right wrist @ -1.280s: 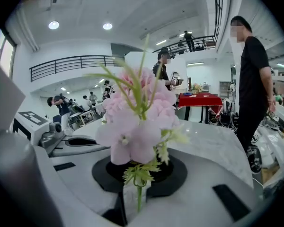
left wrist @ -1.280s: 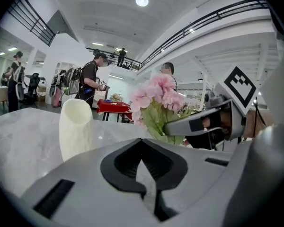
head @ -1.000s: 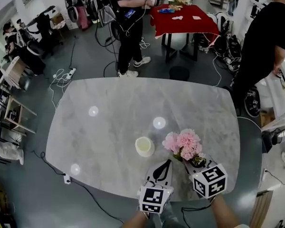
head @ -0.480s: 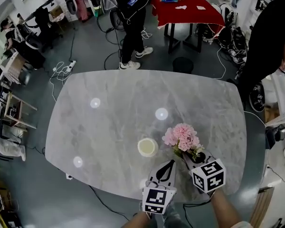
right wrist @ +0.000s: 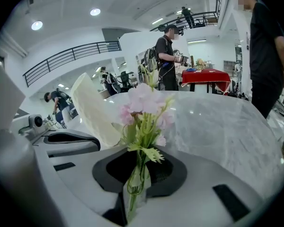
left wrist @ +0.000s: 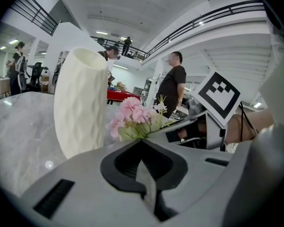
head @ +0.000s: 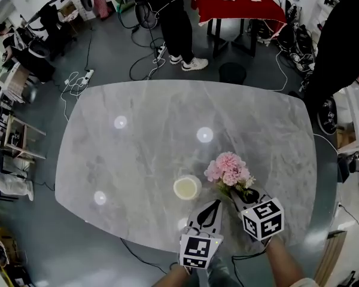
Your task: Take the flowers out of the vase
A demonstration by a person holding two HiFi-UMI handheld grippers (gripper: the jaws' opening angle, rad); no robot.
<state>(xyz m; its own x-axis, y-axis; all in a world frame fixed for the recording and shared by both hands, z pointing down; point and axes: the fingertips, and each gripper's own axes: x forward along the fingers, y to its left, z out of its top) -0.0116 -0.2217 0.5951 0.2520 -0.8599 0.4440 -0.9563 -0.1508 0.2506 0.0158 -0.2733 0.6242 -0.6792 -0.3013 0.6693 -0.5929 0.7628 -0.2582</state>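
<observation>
Because your right gripper (right wrist: pixel 135 176) clamps only the thin stems of the flowers (head: pixel 229 169), already clear of the vase (head: pixel 186 188) beside them, while your left gripper (head: pixel 208 210) is shut and empty, the bunch could swivel or slip free.

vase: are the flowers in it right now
No, the vase stands empty, and the flowers are held by their stems in the right gripper.

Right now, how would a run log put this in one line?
right gripper: shut on flowers | left gripper: shut, empty | vase: upright, flowers out
</observation>
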